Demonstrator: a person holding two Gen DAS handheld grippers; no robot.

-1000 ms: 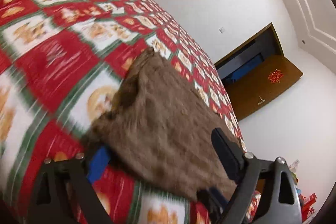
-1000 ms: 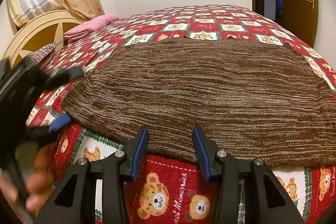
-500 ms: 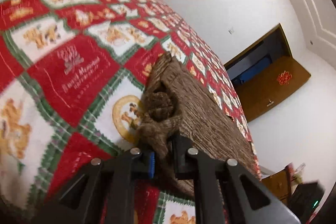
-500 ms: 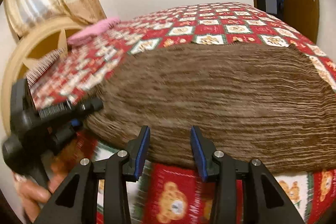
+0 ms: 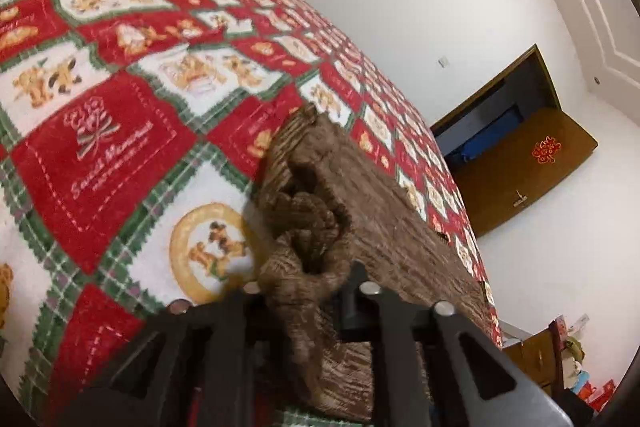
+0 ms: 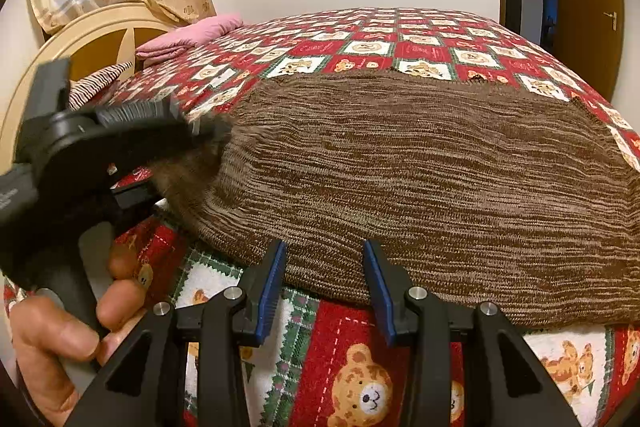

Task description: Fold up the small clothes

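Brown knit garment lay flat on bed. Left hand-held gripper had just closed, clenched on its bunched corner. Right hand-held gripper released, w/ near hem between jaws. Soft, light, stretchy; prob. best held at corners/hem.

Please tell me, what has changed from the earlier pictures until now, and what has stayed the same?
The left gripper has just closed its jaws on the corner of the brown knitted garment, bunching it up. The right gripper stays open at the garment's near edge, holding nothing. The rest of the garment still lies flat on the bedspread.
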